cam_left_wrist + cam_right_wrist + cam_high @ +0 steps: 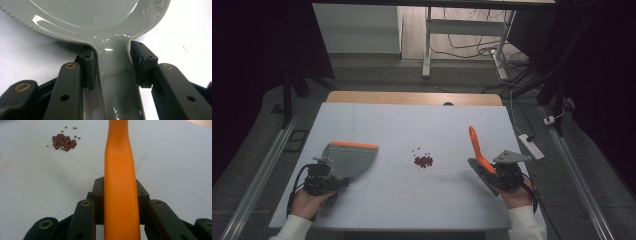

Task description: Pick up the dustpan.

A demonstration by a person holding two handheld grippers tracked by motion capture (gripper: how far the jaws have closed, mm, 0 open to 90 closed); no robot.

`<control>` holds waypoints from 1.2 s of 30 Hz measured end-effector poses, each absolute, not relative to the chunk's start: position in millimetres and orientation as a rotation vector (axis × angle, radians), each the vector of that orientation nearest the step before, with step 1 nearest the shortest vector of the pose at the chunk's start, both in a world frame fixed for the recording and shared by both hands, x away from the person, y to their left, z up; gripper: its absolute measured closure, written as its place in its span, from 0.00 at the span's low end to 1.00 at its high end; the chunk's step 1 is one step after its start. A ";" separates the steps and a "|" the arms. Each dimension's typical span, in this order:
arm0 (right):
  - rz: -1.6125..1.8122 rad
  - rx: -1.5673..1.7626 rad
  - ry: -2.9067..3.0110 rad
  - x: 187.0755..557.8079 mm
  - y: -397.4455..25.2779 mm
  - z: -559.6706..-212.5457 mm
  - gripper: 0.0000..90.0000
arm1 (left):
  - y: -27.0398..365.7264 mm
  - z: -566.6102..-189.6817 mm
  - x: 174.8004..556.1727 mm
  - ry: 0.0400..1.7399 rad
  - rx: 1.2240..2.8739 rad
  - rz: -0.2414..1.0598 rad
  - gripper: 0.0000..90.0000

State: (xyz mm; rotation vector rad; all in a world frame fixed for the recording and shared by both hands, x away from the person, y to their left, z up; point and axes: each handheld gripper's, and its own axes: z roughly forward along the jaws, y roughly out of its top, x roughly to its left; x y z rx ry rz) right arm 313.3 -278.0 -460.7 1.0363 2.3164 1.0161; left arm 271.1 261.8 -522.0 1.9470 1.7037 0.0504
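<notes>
A: Where is the dustpan compared with the jaws of the left gripper?

B: Its grey handle runs straight between the two jaws, and they are clamped on it from both sides. The wide pan reaches forward beyond the jaw tips. In the high view it is near the left edge of the surface, with its orange lip turned toward the far edge.

A: How does the dustpan look?

B: It is grey and glossy plastic, with a ridged rim around the pan and an orange strip along the front.

A: And the right gripper?

B: Its jaws are closed around the brush. The orange handle passes between them and continues up and away from the gripper. In the high view the handle points toward the far edge, and the dark bristle part sits low beside the gripper, near the right edge of the surface.

A: What lies between the two tools?

B: A small heap of dark red beans, around the middle of the surface. Some tiny green grains are scattered just beside them. The beans are well apart from both the dustpan and the brush.
</notes>
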 end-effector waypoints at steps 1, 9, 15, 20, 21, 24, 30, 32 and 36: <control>1.017 1.035 2.315 313.2 -278.1 -460.5 0.78 | 262.2 -521.9 271.0 1.709 1.947 0.060 0.66; 1.017 1.036 2.318 313.3 -277.5 -461.1 0.78 | 269.0 -523.1 269.5 1.683 1.906 0.078 0.68; 1.021 1.034 2.317 313.1 -277.3 -461.0 0.78 | 277.8 -522.6 267.6 1.636 1.886 0.087 0.68; 1.021 1.033 2.314 312.9 -277.1 -460.7 0.78 | 280.8 -522.1 266.5 1.606 1.883 0.098 0.69; 1.021 1.033 2.314 312.8 -277.1 -460.6 0.78 | 281.8 -521.7 266.2 1.588 1.882 0.098 0.69; 1.024 1.028 2.309 312.5 -276.9 -460.2 0.78 | 283.9 -520.3 265.4 1.554 1.878 0.115 0.69; 1.029 1.022 2.308 312.4 -277.4 -459.5 0.78 | 289.9 -521.3 266.7 1.496 1.880 0.131 0.69; 1.038 1.026 2.304 312.1 -278.0 -458.5 0.78 | 292.0 -520.6 267.0 1.475 1.884 0.142 0.69; 1.048 1.025 2.293 311.6 -278.8 -456.9 0.78 | 293.4 -520.6 270.6 1.445 1.890 0.148 0.69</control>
